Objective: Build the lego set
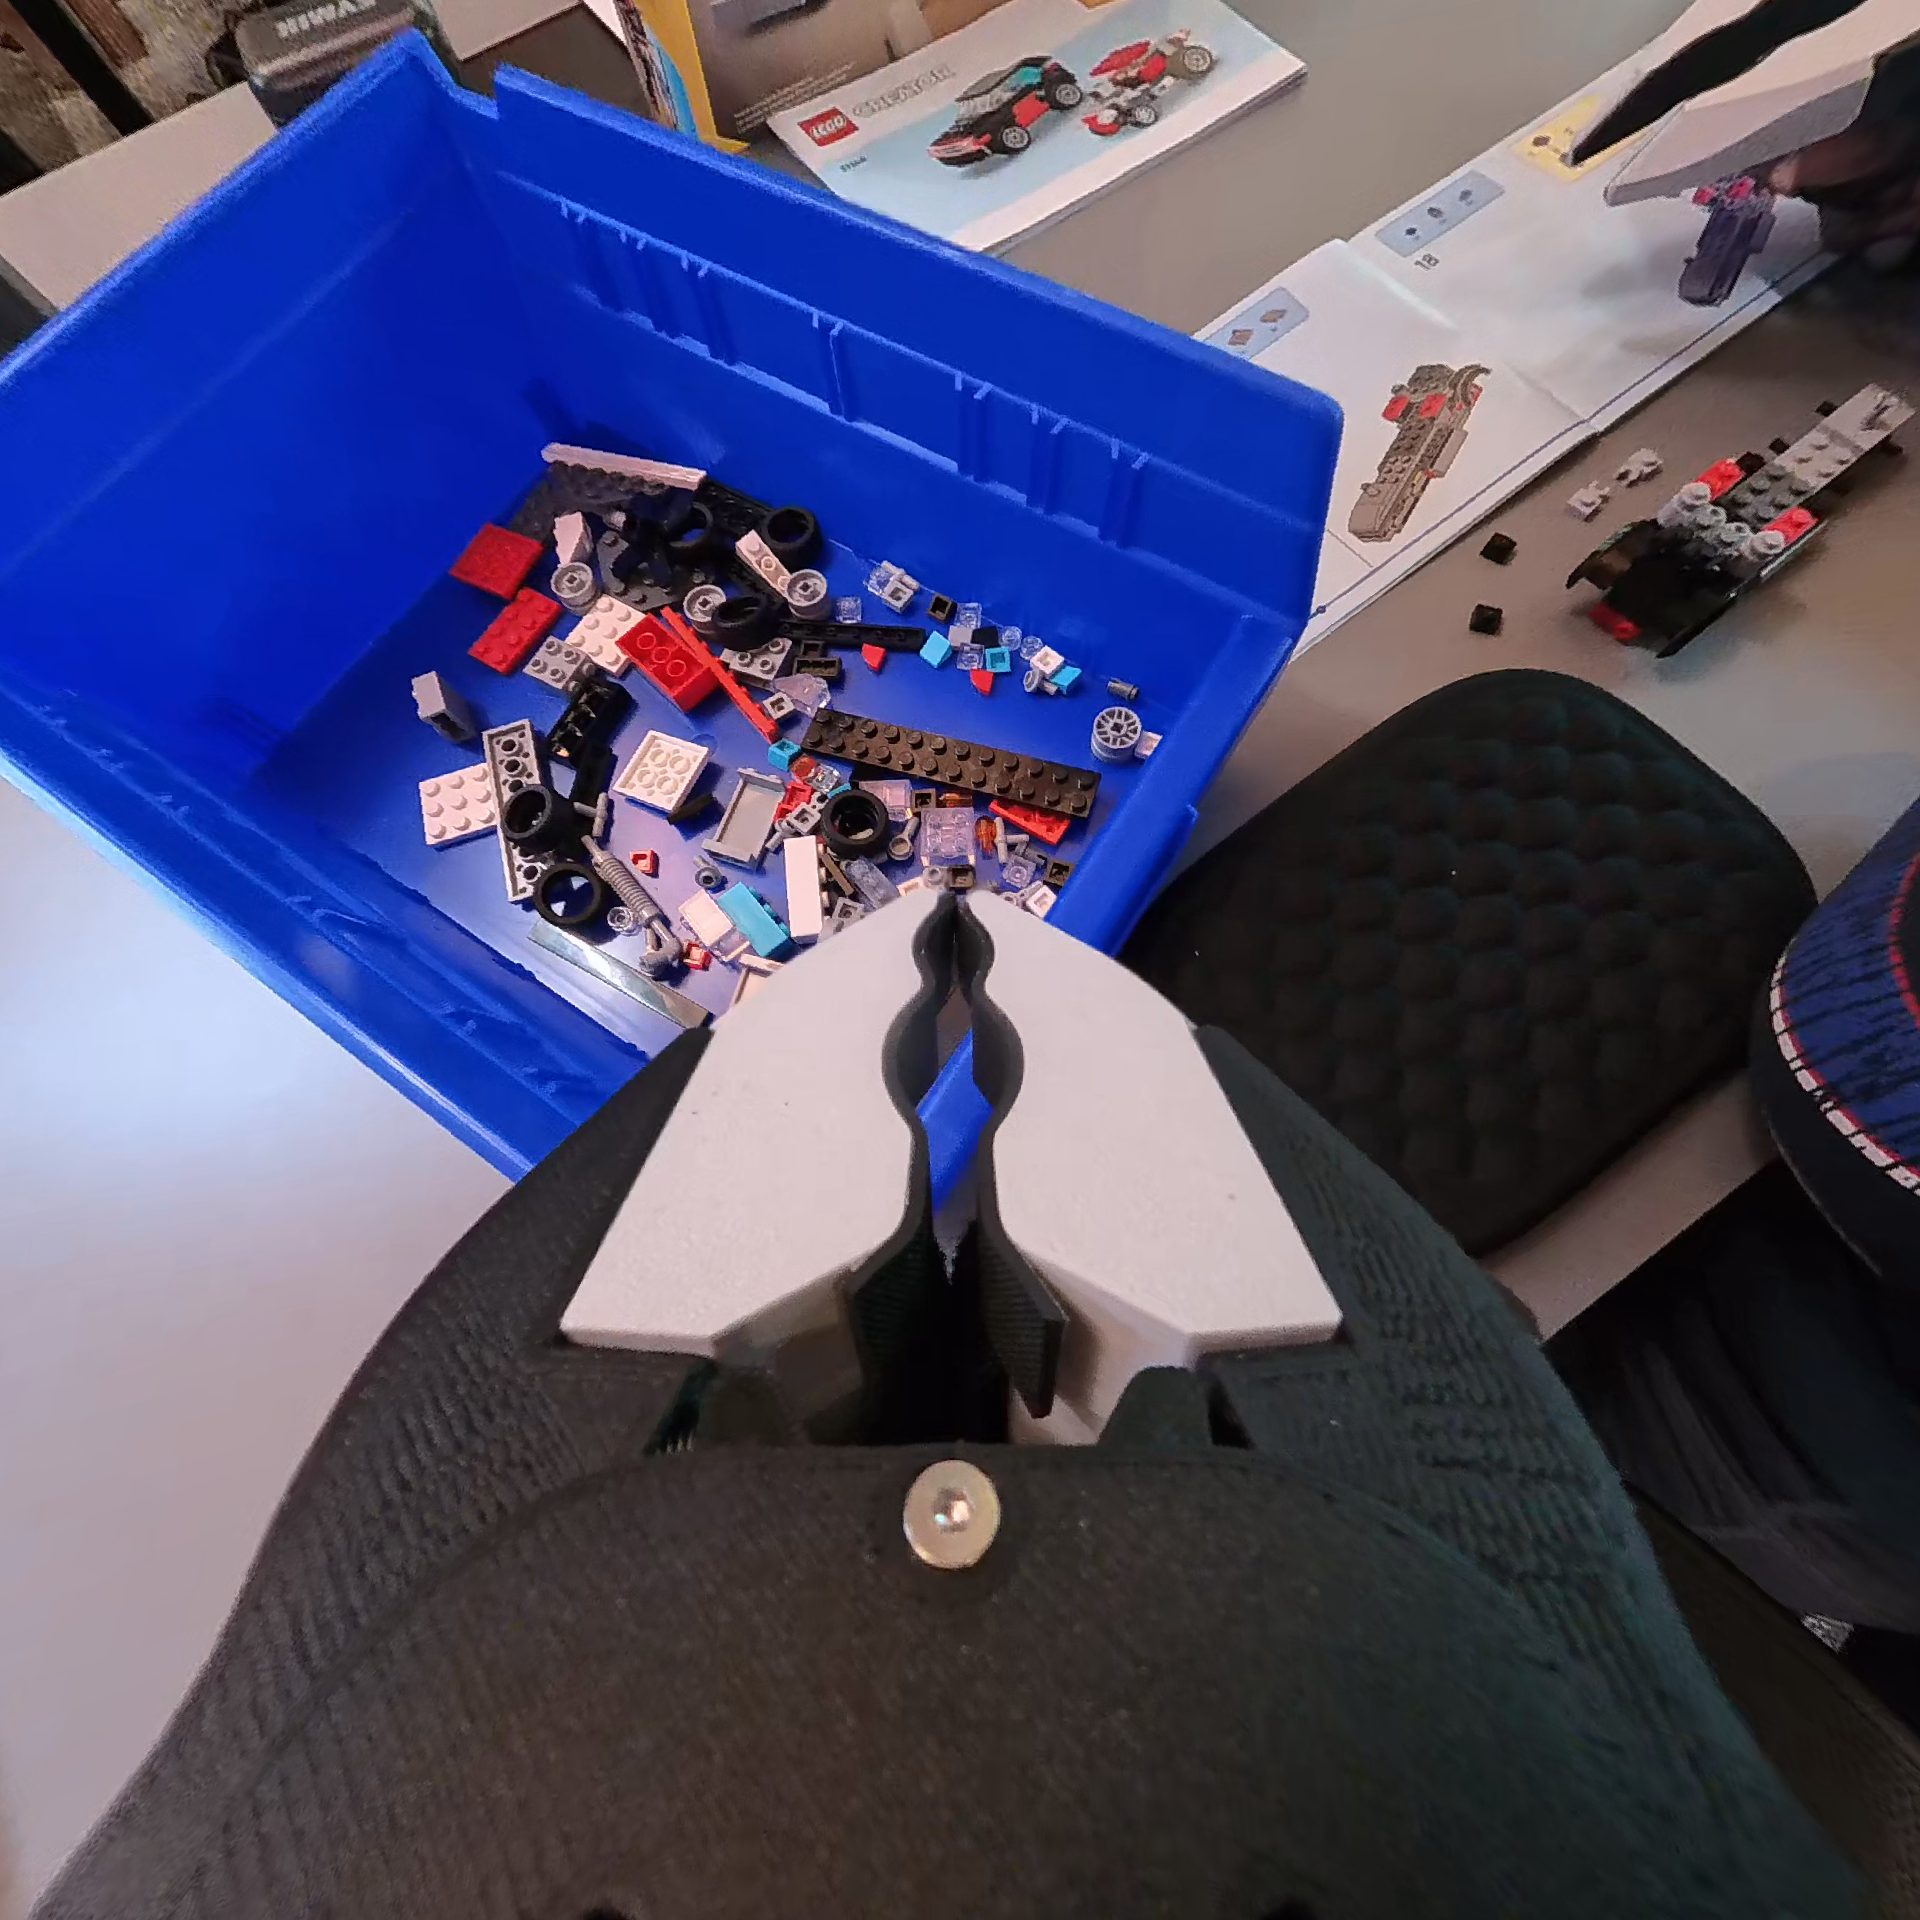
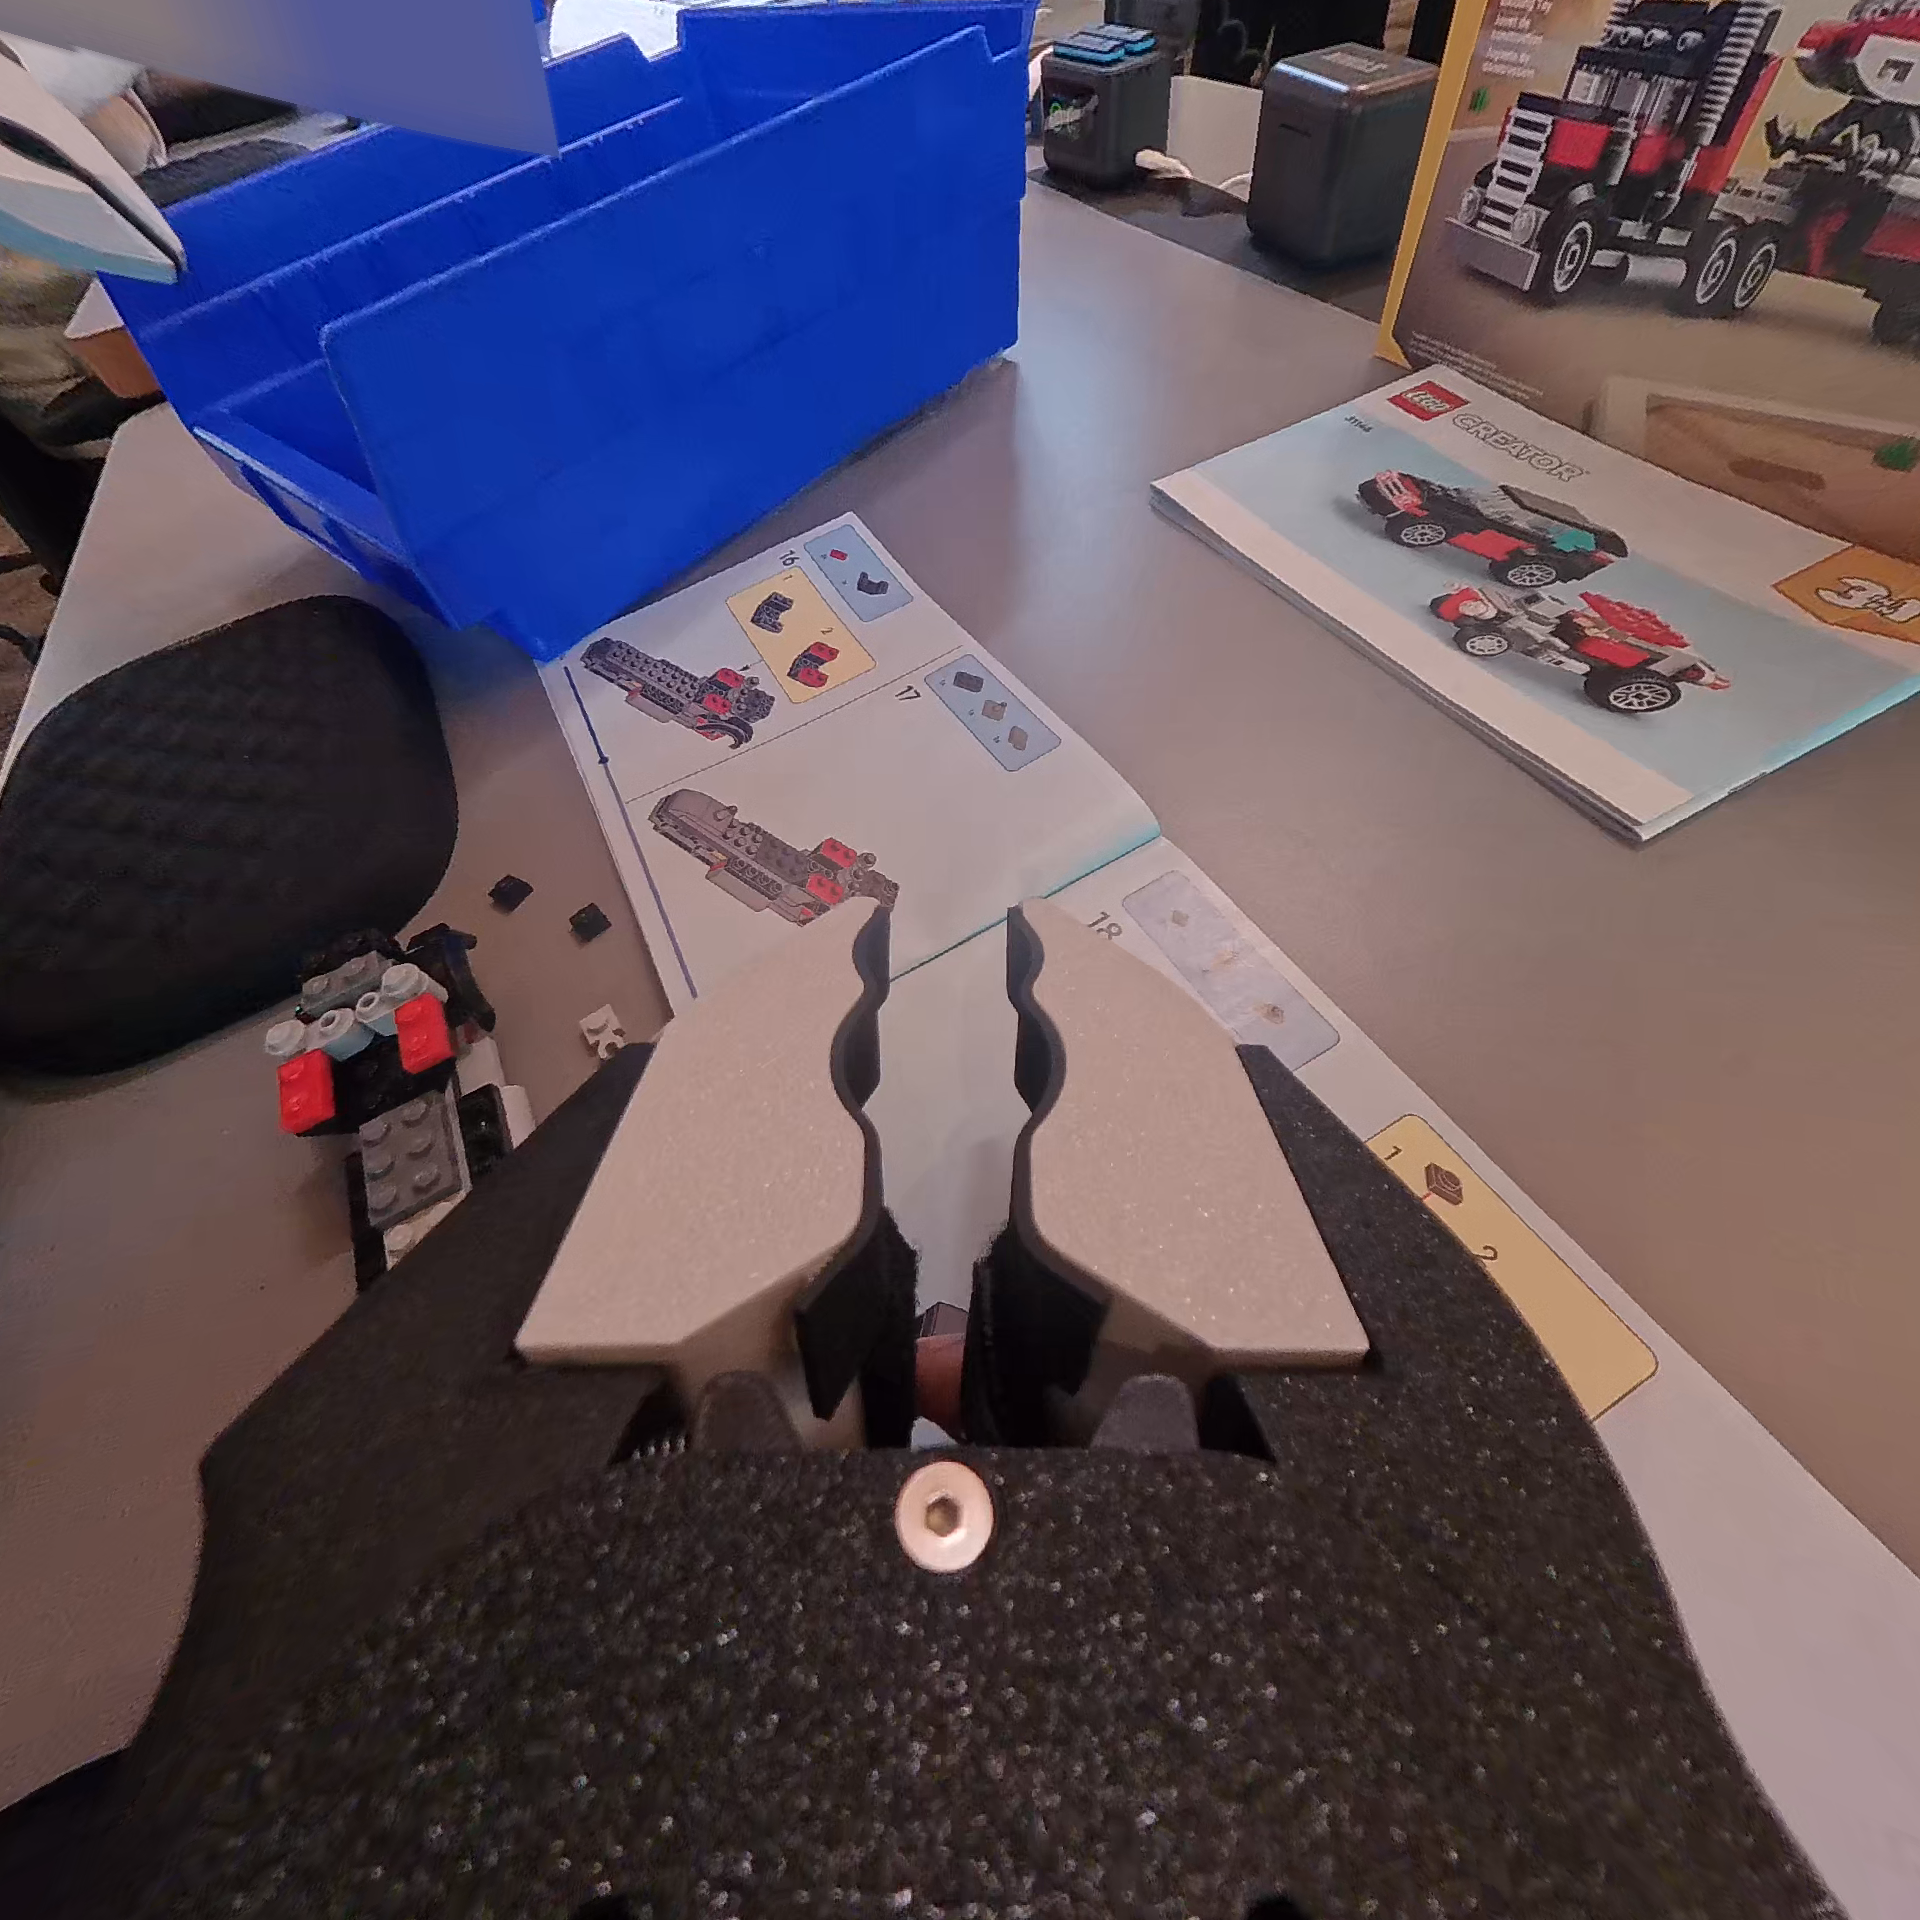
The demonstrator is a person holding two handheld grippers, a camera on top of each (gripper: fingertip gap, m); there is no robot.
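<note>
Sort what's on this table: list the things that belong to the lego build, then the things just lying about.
Belongs to the build:
blue bin of loose bricks
half-built model
open instruction booklet
small black pieces beside the model
left gripper, right gripper

Just lying about:
black cushion
second, closed booklet
set's box
dark devices at the back

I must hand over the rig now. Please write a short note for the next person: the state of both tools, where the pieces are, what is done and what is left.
Left tool: shut, tips over the near edge of the blue bin; whether it pinches a piece, I cannot tell.
Right tool: open, empty, over the open manual.
Loose bricks lie in the bin. The half-built model lies on the table left of the manual, with a few small pieces beside it.
Done: a studded base with red and grey parts.
Left: most bricks, the tyres among them, are unused.
</note>
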